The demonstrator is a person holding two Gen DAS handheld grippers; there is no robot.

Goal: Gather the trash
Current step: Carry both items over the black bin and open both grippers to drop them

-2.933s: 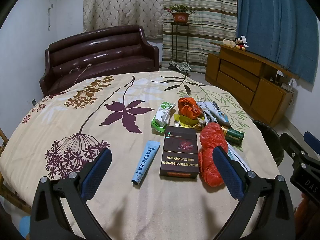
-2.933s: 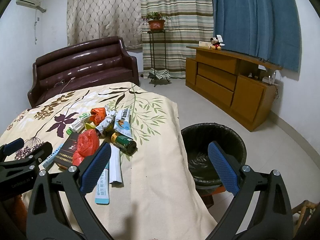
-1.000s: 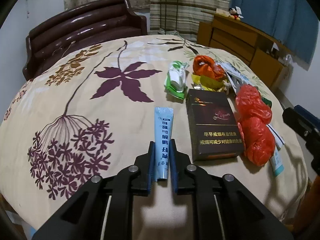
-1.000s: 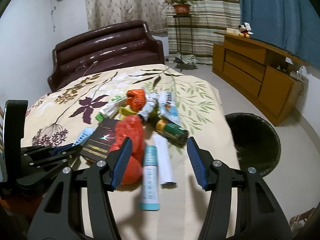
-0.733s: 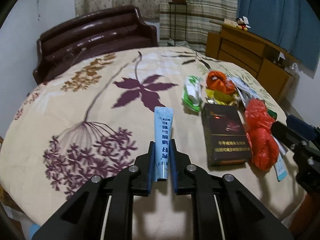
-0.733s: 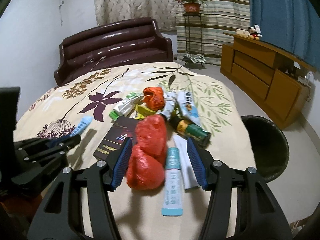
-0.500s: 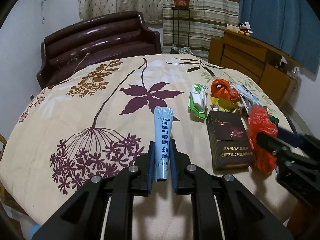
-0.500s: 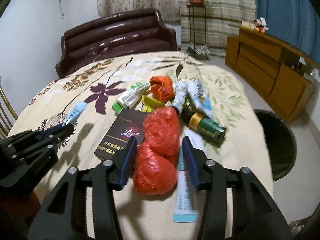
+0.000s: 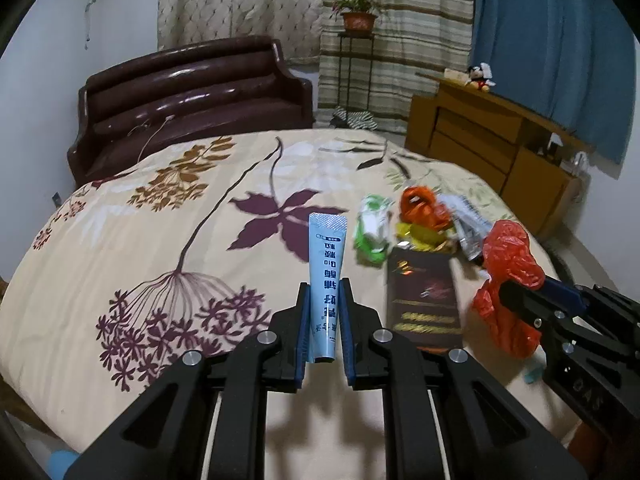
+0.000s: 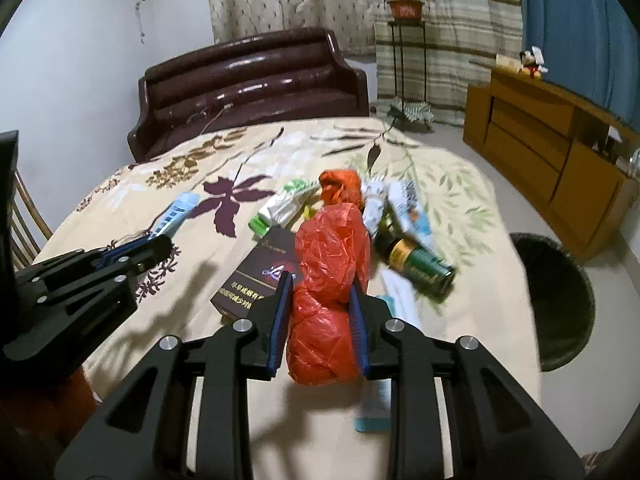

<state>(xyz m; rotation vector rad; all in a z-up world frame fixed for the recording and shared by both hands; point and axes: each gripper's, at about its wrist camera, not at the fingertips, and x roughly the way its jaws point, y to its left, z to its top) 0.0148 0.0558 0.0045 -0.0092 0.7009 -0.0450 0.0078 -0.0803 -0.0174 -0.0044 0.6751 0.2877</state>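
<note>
My left gripper [image 9: 323, 292] is shut on a light blue tube [image 9: 328, 248], held a little above the floral tablecloth [image 9: 160, 240]. The right wrist view has this gripper [image 10: 158, 242] and tube [image 10: 180, 210] at the left. My right gripper [image 10: 320, 284] is closing on a crumpled red plastic bag [image 10: 332, 248]; its blue pads press both sides of the bag. In the left wrist view, the right gripper [image 9: 504, 286] and red bag [image 9: 506, 248] are at the right. A black-lined trash bin [image 10: 560, 300] stands on the floor past the table's right edge.
More trash lies by the red bag: a dark carton [image 10: 264, 276], a green bottle [image 10: 420, 266], an orange bag [image 10: 340, 186], a green-white wrapper [image 10: 280, 208], another blue tube [image 10: 374, 404]. A brown sofa [image 9: 192, 92] stands behind, a wooden sideboard [image 10: 552, 152] at the right.
My left gripper has risen with the blue tube in it. My right gripper has moved left over the red bag and its jaws have narrowed onto it.
</note>
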